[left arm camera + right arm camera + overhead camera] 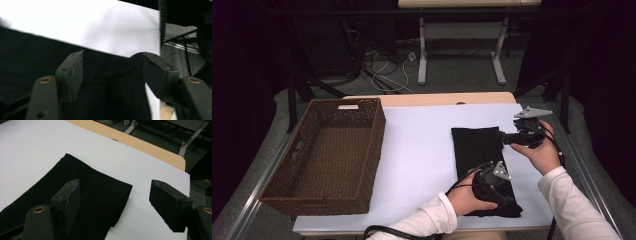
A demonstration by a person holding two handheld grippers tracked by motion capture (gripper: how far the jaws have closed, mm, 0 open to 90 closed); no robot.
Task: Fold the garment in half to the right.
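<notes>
A table [422, 150] with a white top fills the middle of the high view, its pale wooden far edge showing beyond the white. On its left side stands a large brown wicker basket [328, 155], long and rectangular, with a small pale label on its far wall. On the right side lies a folded black cloth [479, 150], flat on the white surface, a long strip running from the near edge toward the far side, well apart from the basket.

A person's arms in white sleeves [572, 205] come in from the near edge. The left gripper [492, 182] sits over the near end of the cloth, on its right-hand part. In the left gripper view its jaws stand apart with the black cloth [110, 87] lying between and below them; the pads do not press on it. The right gripper [507, 137] is at the far right corner of the cloth, pointing left. In the right gripper view its jaws are wide apart, one over the cloth [95, 192] and one over bare white table [150, 167], gripping nothing.
</notes>
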